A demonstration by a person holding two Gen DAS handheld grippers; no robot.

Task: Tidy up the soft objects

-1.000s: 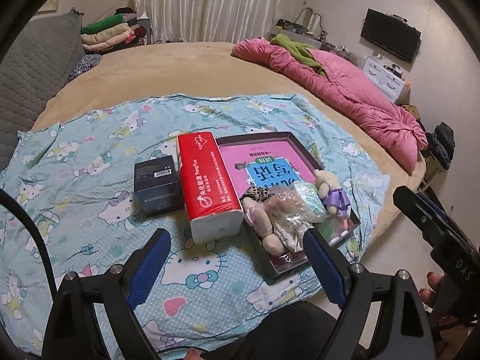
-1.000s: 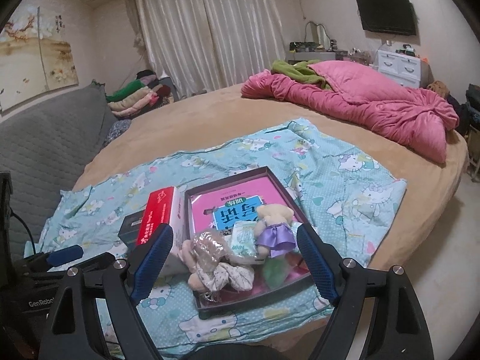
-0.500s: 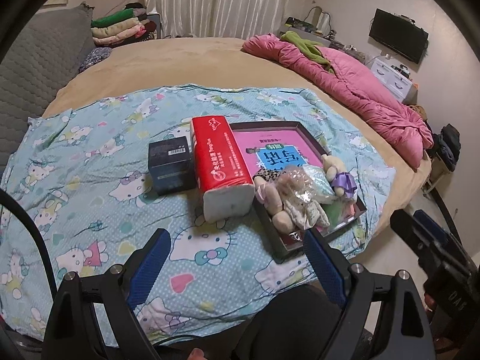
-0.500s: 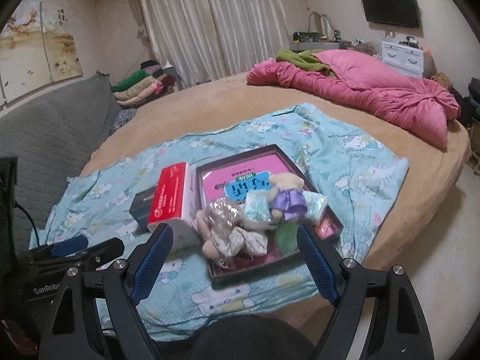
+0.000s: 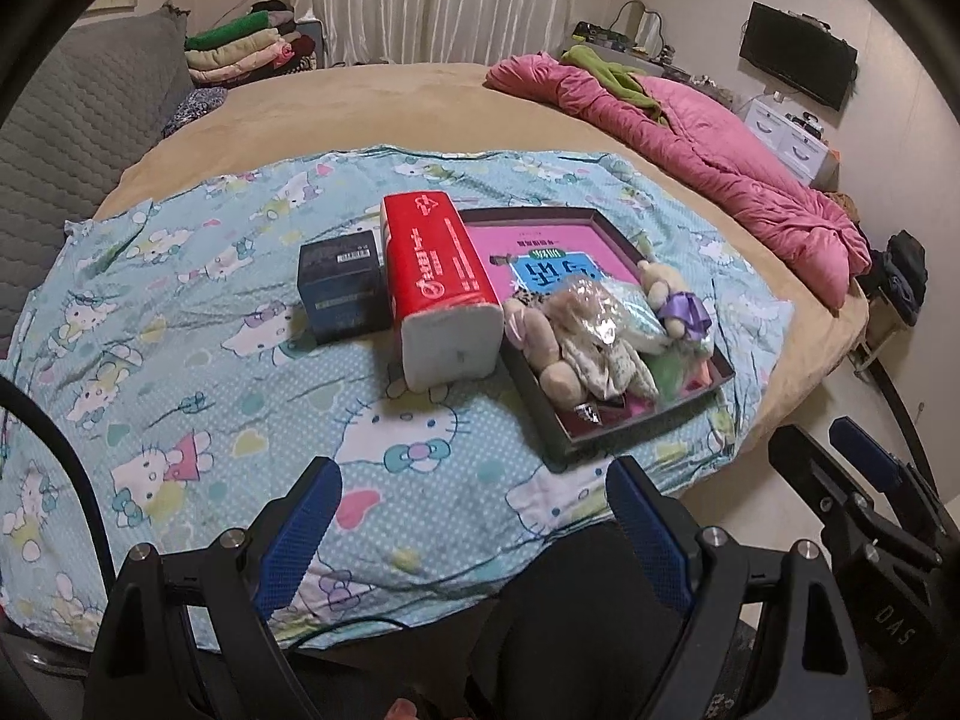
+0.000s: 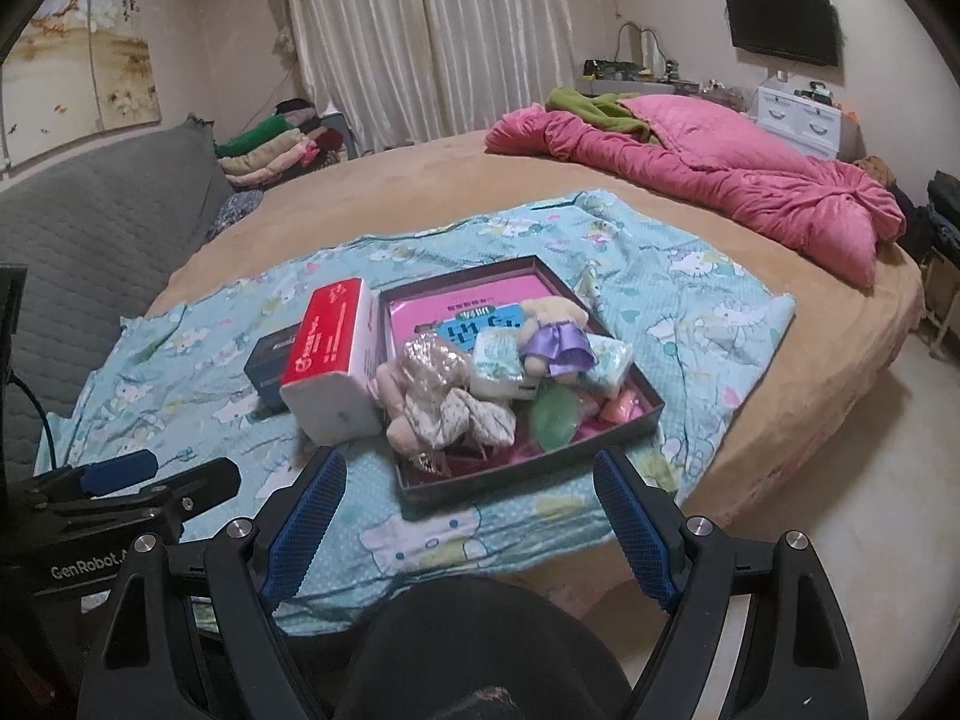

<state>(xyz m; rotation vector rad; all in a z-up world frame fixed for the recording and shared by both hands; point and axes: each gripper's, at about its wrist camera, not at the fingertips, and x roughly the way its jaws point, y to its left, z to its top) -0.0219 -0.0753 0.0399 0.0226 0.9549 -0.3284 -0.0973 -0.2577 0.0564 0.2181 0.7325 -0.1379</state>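
Left gripper (image 5: 474,516) spread wide, empty, touching nothing; right gripper (image 6: 468,507) likewise agape and unladen; both held short of the bed edge. Soft toys (image 6: 447,396) heaped at near end of dark tray (image 6: 534,468), on blue cartoon sheet (image 5: 180,312); red tissue pack (image 5: 438,282) just beside tray. Judged light, squashy; crinkly wrap possibly slippery, though blurred; best pinched mid-body.

A home bedroom: round bed (image 6: 420,192), pink quilt (image 6: 720,180), curtains (image 6: 420,42), wall television (image 6: 780,15), folded clothes (image 6: 270,150).
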